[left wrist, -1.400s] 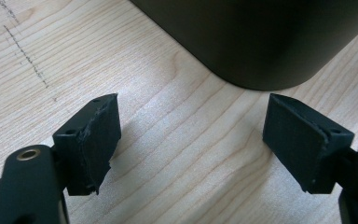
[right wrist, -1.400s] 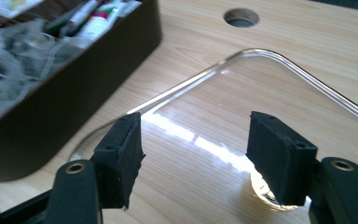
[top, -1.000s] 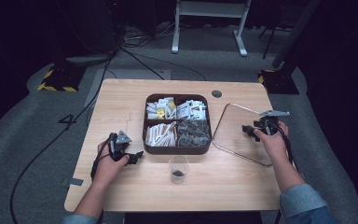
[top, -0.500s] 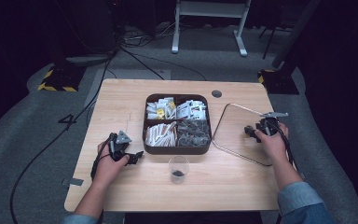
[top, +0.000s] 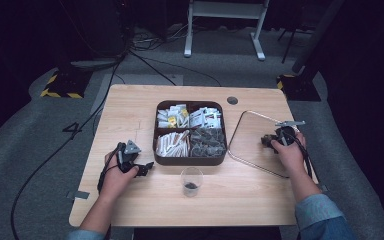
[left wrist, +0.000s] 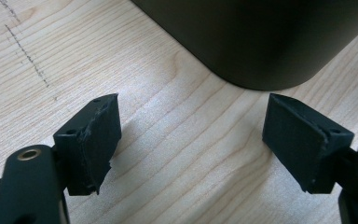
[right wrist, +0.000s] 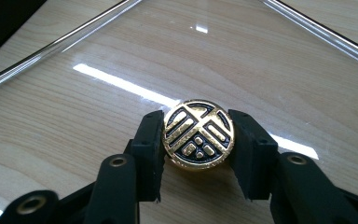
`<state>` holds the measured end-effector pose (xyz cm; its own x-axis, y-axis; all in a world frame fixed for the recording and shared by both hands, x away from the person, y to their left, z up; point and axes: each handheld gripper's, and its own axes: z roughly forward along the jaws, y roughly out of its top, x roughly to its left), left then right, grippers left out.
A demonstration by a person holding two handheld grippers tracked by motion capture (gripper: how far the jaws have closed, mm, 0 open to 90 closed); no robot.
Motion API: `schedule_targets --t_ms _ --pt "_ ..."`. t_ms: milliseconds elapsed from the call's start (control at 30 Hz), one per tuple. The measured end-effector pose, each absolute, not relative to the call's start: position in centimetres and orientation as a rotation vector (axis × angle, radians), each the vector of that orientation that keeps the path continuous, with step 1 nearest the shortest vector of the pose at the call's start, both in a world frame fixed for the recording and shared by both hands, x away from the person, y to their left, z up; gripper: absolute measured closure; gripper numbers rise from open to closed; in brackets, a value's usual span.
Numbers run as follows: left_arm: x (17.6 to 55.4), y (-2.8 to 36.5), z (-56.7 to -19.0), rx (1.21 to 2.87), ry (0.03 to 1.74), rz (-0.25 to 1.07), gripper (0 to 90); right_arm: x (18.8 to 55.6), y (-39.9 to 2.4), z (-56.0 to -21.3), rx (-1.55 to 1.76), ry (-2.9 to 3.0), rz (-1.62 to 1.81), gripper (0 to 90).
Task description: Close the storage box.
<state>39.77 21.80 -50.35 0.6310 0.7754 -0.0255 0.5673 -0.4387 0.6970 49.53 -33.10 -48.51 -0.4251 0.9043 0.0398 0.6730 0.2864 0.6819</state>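
One four-compartment box [top: 190, 161], one glass lid [top: 252, 125] (gold knob [right wrist: 198, 134] on top), one small cup [top: 191, 181], two grippers.

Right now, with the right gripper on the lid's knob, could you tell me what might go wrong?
1. The right gripper has just been closing on the round gold knob; the pads meet only its curved edge, so it may slip.
2. The glass lid hangs from that one small knob and could tilt or drop.
3. Carried toward the box, it could clip the cup.
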Motion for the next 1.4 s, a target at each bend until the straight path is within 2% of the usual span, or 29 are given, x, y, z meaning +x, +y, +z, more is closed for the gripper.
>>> schedule_targets --t_ms 767,1400 --pt "39.8 21.8 -50.4 2.167 1.043 0.391 19.9 49.3 -33.3 -48.1 1.413 2.215 0.899 58.9" --pt "39.8 21.8 -50.3 2.168 1.043 0.393 20.0 48.4 -34.2 -43.8 1.336 2.176 0.974 58.9"
